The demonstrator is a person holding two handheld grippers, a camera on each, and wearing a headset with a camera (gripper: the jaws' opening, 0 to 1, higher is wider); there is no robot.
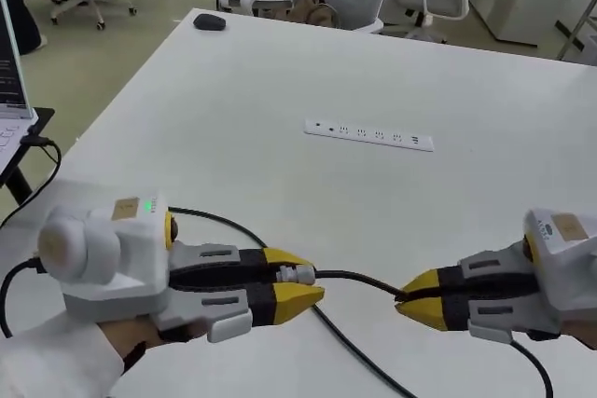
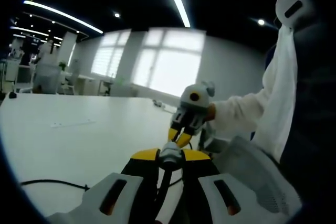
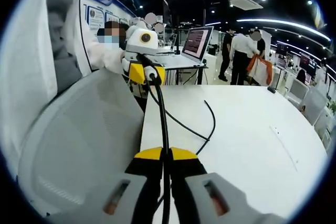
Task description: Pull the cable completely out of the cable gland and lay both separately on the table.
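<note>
Tension looks like the reason for this hold: the two tools face each other tip to tip just above the desk (image 1: 392, 62), so that one can anchor while the other draws. The left hand-held gripper (image 1: 310, 279), at seven o'clock in the head view, is clenched around the gland (image 1: 295, 273), a small pale grey round fitting that looks hard and smooth, nipped between yellow jaw tips. The right hand-held gripper (image 1: 410, 299), at four o'clock, is clamped flat on the cable (image 1: 359, 279), which is thin, black and round with a dull rubbery skin. A short span of cable bridges the gap between them. It seems to be seated in the gland, so I judge that neither piece is free to lay down yet. In the right gripper view the cable runs straight from the pinched jaws up to the gland at eleven o'clock. More black cable lies looped on the desk beneath. The desk is smooth matte white, and a slim white power strip (image 1: 368, 134) lies at twelve o'clock, well apart.
</note>
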